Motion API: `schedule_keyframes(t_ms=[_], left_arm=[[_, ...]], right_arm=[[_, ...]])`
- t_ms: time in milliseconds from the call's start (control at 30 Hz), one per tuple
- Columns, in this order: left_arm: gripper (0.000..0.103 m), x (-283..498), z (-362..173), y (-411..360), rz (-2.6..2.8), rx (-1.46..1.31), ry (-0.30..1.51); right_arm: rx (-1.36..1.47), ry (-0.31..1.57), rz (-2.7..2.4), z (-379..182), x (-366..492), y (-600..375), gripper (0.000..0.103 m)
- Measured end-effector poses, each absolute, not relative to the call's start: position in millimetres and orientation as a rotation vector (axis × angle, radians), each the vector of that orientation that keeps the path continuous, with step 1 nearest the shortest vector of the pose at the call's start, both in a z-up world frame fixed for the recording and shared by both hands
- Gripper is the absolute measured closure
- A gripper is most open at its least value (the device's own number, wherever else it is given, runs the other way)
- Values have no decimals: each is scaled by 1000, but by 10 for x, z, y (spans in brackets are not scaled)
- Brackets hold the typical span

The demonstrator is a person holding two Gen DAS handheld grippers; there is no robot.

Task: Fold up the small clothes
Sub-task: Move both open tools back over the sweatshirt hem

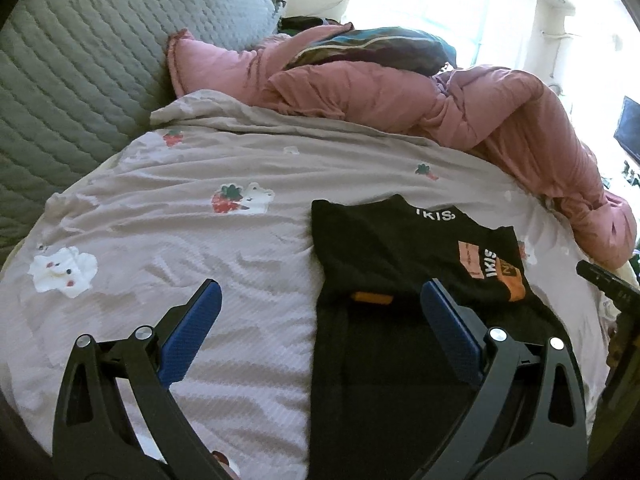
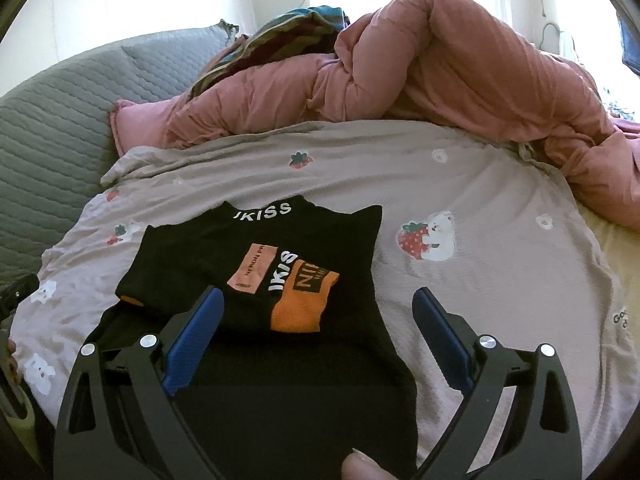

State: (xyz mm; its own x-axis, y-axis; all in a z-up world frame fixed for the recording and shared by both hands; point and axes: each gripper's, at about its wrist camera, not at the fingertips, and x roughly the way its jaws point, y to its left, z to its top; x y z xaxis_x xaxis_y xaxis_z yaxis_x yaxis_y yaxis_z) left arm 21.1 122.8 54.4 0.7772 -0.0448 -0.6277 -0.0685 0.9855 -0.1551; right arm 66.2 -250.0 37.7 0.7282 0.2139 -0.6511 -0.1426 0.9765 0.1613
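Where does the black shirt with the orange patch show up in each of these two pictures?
Left wrist view: the black shirt lies right of centre, under the right-hand finger of the open left gripper.
Right wrist view: the shirt lies left of centre, ahead of the open right gripper.
Shared landmark: the pink quilt heaped at the far side of the bed.

White "UKISS" is showing on the black shirt (image 2: 256, 264) collar; "NERON PR" is reading on its pink patch (image 2: 251, 266), centre frame.
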Motion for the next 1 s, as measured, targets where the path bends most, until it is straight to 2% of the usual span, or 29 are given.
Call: schedule_keyframes(t_ms=[1000], left_arm=[[10, -476, 413, 1234, -9, -232, 738]], right_arm=[[64, 727, 265, 358, 66, -2622, 8]])
